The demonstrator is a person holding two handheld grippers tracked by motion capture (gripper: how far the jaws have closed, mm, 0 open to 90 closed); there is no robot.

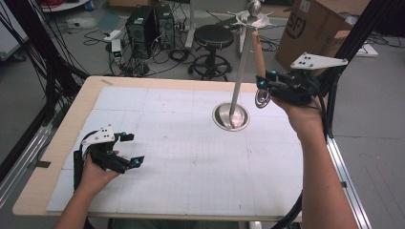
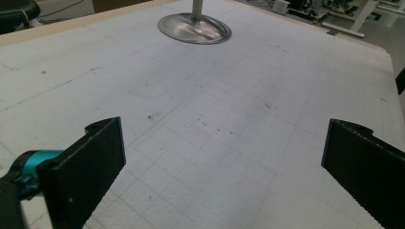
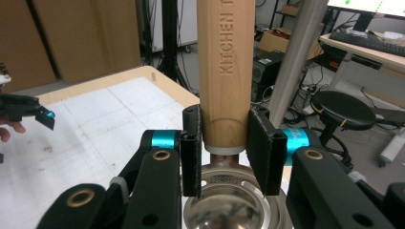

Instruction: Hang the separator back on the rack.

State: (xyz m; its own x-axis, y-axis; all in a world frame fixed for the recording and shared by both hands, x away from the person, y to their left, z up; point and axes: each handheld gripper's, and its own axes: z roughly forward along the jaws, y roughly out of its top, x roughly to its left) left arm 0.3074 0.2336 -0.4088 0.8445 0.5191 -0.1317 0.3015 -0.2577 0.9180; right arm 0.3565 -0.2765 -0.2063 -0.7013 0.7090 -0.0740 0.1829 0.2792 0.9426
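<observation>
Beside the stand pole [image 1: 241, 67], right hand-held gripper [image 3: 224, 143] clamps a wooden-handled utensil [image 3: 224, 62], its head half hidden

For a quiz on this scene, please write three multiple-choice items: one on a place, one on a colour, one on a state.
1. Where does the stand's round metal base sit?
A. on the white mat
B. on the floor
C. on the stool

2. What colour is the handle of the utensil?
A. black
B. light wood
C. red

3. How do the jaws of the left gripper stand?
A. shut on the utensil
B. shut on the pole
C. open, nothing between them

Right letters: 1 A, the base rests on the gridded mat. 2 B, the right gripper clamps a pale wooden handle. 3 C, bare mat shows between the wide jaws.
</observation>
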